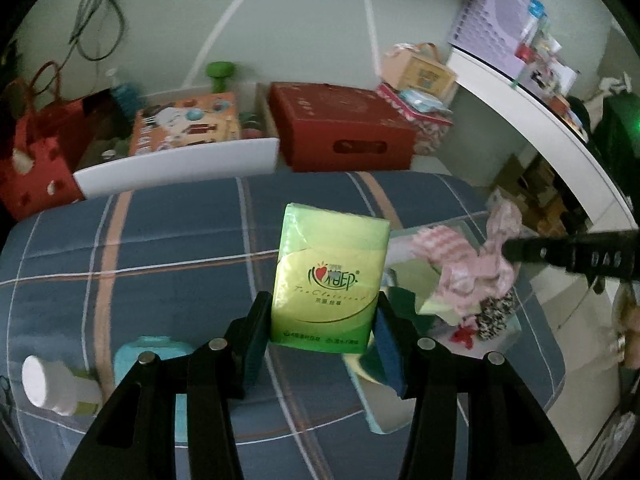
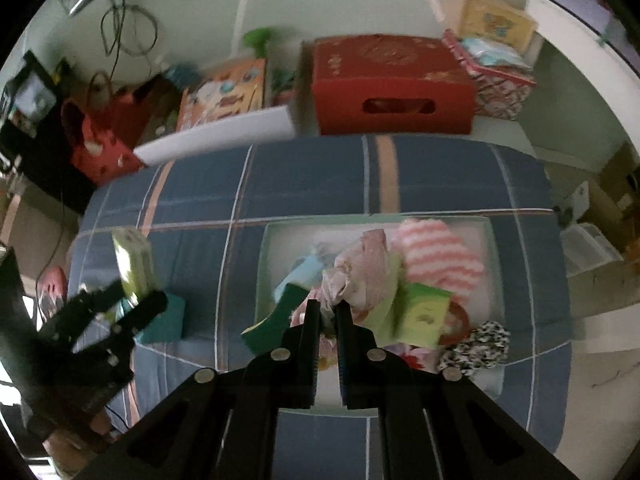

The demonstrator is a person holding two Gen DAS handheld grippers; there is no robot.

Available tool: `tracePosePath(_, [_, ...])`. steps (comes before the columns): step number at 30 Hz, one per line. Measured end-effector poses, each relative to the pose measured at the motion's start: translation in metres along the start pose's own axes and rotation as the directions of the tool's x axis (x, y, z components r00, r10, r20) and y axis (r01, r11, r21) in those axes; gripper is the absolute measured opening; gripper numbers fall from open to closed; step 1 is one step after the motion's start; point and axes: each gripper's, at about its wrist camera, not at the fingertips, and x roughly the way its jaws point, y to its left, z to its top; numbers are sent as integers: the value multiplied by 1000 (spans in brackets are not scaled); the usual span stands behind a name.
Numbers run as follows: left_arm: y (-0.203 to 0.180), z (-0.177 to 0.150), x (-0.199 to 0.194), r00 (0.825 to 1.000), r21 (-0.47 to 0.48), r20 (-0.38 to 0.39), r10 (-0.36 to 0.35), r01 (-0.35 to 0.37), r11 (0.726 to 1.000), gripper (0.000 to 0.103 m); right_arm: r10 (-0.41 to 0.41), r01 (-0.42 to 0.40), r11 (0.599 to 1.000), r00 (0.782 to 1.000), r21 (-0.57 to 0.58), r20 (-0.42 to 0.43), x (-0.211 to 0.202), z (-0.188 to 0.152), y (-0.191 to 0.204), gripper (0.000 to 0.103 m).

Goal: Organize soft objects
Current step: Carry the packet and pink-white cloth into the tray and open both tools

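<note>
A: One green tissue pack (image 1: pixel 330 280), centre frame, clamped upright in the left gripper (image 1: pixel 320 332) above the plaid bedspread (image 1: pixel 160 248).

B: Right wrist view shows the clear tray (image 2: pixel 494 248) at centre holding a pile: two pink cloths, a yellow-green sponge (image 2: pixel 424 312). Right gripper (image 2: pixel 328 312), narrow, pinches the pale pink cloth (image 2: pixel 360 272).

A: Only the left view catches the white-capped bottle (image 1: pixel 52 386), lower left.

- The left wrist camera sits low over the near left part of the plaid bed (image 1: pixel 168 264), looking along its fingers toward the red box (image 1: pixel 344 128) at the far edge.
- The right wrist camera hangs higher, tilted down onto the bed's (image 2: pixel 304 184) right part, the red box (image 2: pixel 392 84) beyond.
- Both share the bed, the red box and the far wall.
</note>
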Motion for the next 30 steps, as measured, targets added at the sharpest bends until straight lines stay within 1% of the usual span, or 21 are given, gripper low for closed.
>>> tracePosePath(6, [-29,-1,9,999,67,-8,-34,35,997,51,2,-2,999,1000,40,16,-4,-5,-21,8])
tracePosePath(9, [-43,-2,17,998,96,-14,-62,63,993,51,-4,5,999,1000,40,-16,6,-8,-25,8])
tracePosePath(11, [-51,-4,26,996,106,-35,-87,90,990,51,-7,8,999,999,42,-43,17,-10,-28,8])
tracePosePath(17, [-72,-13,55,993,150,-95,-73,87,985,51,-33,38,998,994,44,-102,51,-14,-36,8])
tracePosePath(22, [-77,-13,67,991,160,-116,-61,80,984,51,-54,60,998,987,33,-153,80,-15,-42,8])
tracePosePath(26, [-79,-13,71,989,163,-133,-66,87,983,51,-56,66,997,981,47,-185,98,-17,-49,8])
tracePosePath(28, [-80,-13,71,989,165,-133,-66,87,982,58,-54,65,996,980,53,-191,101,-17,-51,11])
tracePosePath(29, [-80,-13,69,989,167,-131,-65,86,982,65,-52,64,996,981,56,-189,100,-18,-51,11])
tracePosePath(30, [-80,-13,67,990,171,-127,-64,85,982,66,-50,61,997,981,54,-187,99,-18,-51,11])
